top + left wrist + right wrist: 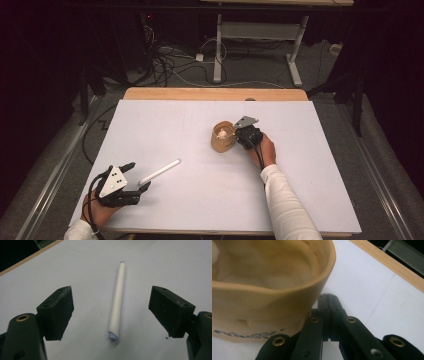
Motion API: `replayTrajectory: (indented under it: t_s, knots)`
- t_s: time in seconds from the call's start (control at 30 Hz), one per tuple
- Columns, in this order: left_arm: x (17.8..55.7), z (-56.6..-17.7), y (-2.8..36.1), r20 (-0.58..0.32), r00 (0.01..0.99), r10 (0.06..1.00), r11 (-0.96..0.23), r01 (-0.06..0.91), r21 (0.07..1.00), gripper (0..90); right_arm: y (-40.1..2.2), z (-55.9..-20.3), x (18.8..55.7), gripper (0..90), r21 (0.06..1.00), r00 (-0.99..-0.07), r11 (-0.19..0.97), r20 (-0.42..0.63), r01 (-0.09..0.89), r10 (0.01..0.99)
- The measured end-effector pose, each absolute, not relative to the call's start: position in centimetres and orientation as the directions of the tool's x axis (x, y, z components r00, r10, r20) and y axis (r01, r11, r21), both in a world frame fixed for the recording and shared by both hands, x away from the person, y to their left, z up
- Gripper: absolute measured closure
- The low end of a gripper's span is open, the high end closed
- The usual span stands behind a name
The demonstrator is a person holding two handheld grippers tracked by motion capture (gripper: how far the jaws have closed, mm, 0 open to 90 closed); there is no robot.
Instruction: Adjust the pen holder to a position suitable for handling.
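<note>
Left gripper [110,312] wide open, lined up around white cylindrical stick [117,300] for pickup; right gripper [327,300] closed empty, bracing tan bowl [272,290].

A tan, soft-walled cup [223,136] stands upright just past the table's middle, toward one o'clock, with something pale inside. A slim white tube [160,172] lies flat at seven o'clock, pointing toward two o'clock.

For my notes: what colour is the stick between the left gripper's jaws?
White stick, bluish ends; left gripper view.
</note>
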State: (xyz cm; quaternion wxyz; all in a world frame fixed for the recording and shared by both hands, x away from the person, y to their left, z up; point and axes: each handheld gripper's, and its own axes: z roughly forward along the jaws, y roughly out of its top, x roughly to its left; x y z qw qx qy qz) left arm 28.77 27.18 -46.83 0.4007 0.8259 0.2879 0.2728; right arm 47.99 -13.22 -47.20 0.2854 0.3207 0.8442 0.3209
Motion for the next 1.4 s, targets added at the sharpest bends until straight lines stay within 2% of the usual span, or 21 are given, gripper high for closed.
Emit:
replayTrajectory:
  t_s: [0.57,0.77,0.93,0.97,1.0,1.17,1.4]
  knots:
    - [28.9,-47.0,26.6,0.226,0.700,0.678,-0.532,0.255,0.807,19.3,-11.4,-47.3,45.2,89.8,0.726,-0.670,0.600,-0.263,0.336,0.694]
    - [28.8,-47.0,26.6,0.214,0.700,0.681,-0.528,0.268,0.806,19.3,-12.9,-46.3,44.5,83.5,0.775,-0.639,0.540,-0.239,0.328,0.731]
    - [28.9,-46.9,26.5,0.228,0.695,0.681,-0.534,0.259,0.805,19.3,-14.3,-45.1,42.8,73.1,0.823,-0.637,0.487,-0.212,0.292,0.741]
    - [28.9,-46.9,26.5,0.228,0.695,0.682,-0.534,0.261,0.804,19.3,-14.9,-44.6,42.0,66.9,0.844,-0.630,0.460,-0.203,0.276,0.750]
    - [28.9,-46.9,26.4,0.231,0.694,0.682,-0.538,0.261,0.802,19.3,-14.9,-44.6,42.0,66.9,0.844,-0.630,0.460,-0.203,0.276,0.750]
    - [29.0,-47.1,26.3,0.210,0.696,0.687,-0.527,0.279,0.803,19.3,-16.1,-43.1,39.7,54.5,0.876,-0.629,0.432,-0.215,0.215,0.748]
    - [29.1,-47.3,26.3,0.227,0.699,0.679,-0.544,0.270,0.795,19.3,-18.2,-42.3,36.5,34.9,0.907,-0.624,0.382,-0.198,0.175,0.756]
